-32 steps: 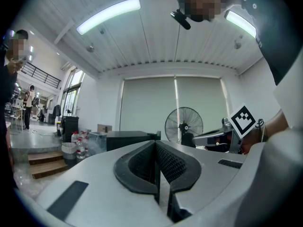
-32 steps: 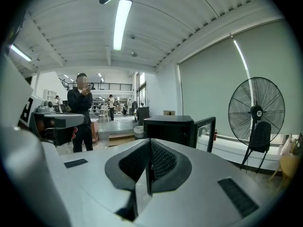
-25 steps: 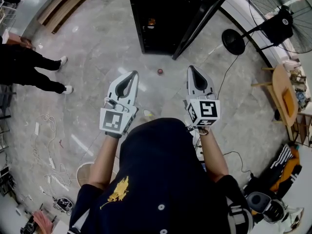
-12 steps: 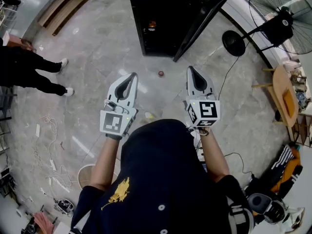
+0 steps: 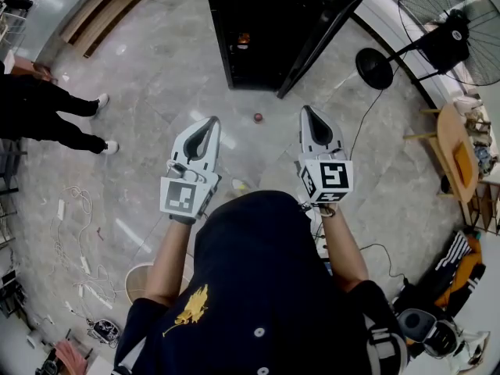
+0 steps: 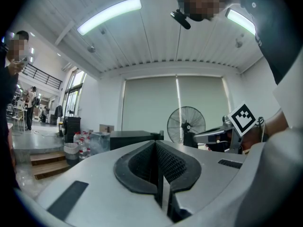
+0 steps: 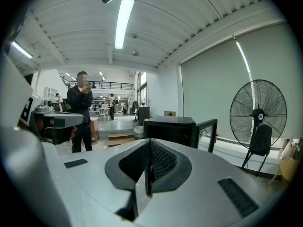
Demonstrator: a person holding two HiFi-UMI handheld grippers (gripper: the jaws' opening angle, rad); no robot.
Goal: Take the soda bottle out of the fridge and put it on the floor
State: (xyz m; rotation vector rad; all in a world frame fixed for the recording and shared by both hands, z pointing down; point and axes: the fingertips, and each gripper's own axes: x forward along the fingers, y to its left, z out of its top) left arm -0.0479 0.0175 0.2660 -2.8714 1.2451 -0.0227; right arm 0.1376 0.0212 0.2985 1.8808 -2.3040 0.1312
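The black fridge (image 5: 262,30) stands on the floor ahead, its door (image 5: 324,33) swung open to the right. Something small and orange (image 5: 244,37) shows inside it; I cannot tell whether it is the soda bottle. A small red round thing (image 5: 257,117) sits on the floor between fridge and grippers. My left gripper (image 5: 209,123) and right gripper (image 5: 308,113) are held level side by side, well short of the fridge. Both are shut with nothing between the pads. In the right gripper view the fridge (image 7: 170,129) lies straight beyond the right gripper (image 7: 150,141). The left gripper (image 6: 155,143) shows its pads meeting.
A big standing fan (image 5: 449,30) and its round base (image 5: 373,67) are right of the fridge door. A person in black (image 5: 47,108) stands at the left. Cables (image 5: 78,241) and a white bucket (image 5: 137,276) lie at the lower left, a wooden chair (image 5: 457,151) at the right.
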